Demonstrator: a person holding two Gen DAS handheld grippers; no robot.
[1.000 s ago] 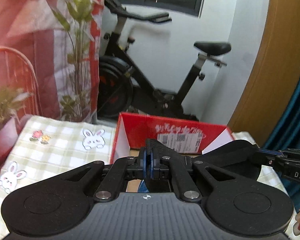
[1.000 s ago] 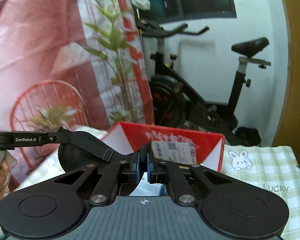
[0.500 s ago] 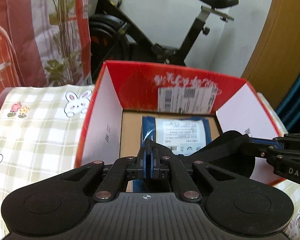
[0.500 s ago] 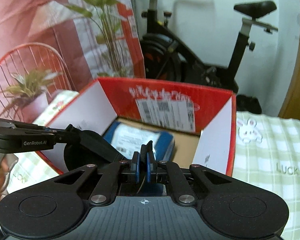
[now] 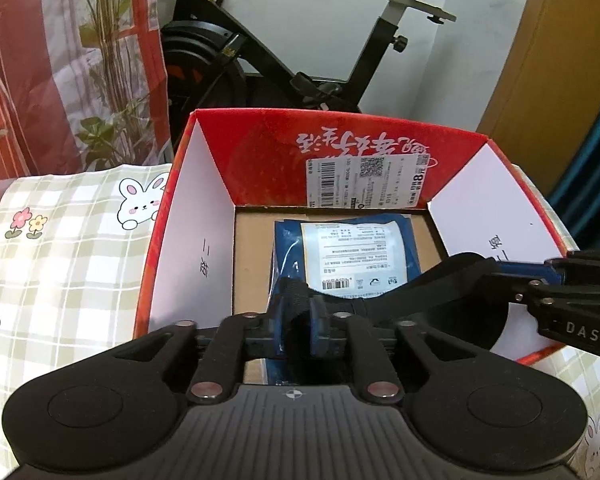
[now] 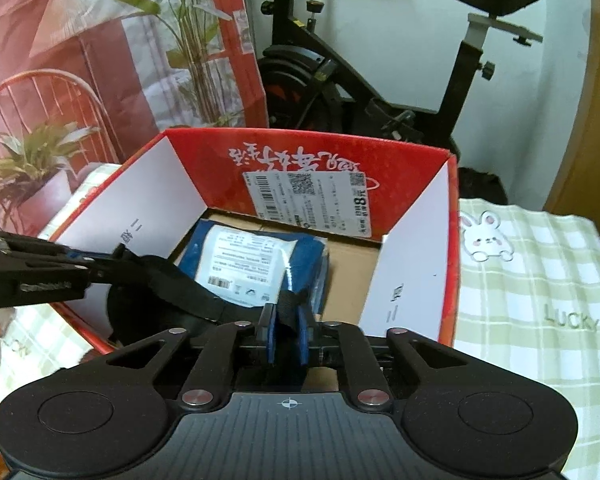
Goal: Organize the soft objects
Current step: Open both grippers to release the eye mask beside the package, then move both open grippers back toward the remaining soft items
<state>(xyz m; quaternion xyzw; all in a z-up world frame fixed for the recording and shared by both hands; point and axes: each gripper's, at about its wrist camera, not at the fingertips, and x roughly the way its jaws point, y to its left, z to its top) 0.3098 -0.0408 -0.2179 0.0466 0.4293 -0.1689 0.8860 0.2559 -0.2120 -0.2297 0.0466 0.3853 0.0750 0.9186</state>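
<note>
Left wrist view first: your table wears a green-and-white checked cloth (image 5: pixel 60 248) printed with rabbits, and behind it stands a black exercise bike (image 5: pixel 300 60) against the white wall. On the cloth sits the red cardboard box (image 5: pixel 256 148), flaps up, with a white shipping label on its far wall. Flat on the box floor lies a blue plastic packet (image 5: pixel 348 256) with a pale printed label.

Over the near part of the box hangs the soft black item with a strap (image 5: pixel 452 292), a dark rounded pad strung between your two grippers. Your left gripper (image 5: pixel 300 320) has just been opening: its blue pads stand a little apart with the end of the strap between them, and the strap looks loose rather than pinched, though the gap is dark and you cannot be sure it clears both pads.

Right wrist view shows the same box from the other side. Your right gripper (image 6: pixel 286 330) has also just been opening, its pads parted, the other end of the strap resting between them without being squeezed. The black pad dips towards the box floor, just beside the packet.
</note>
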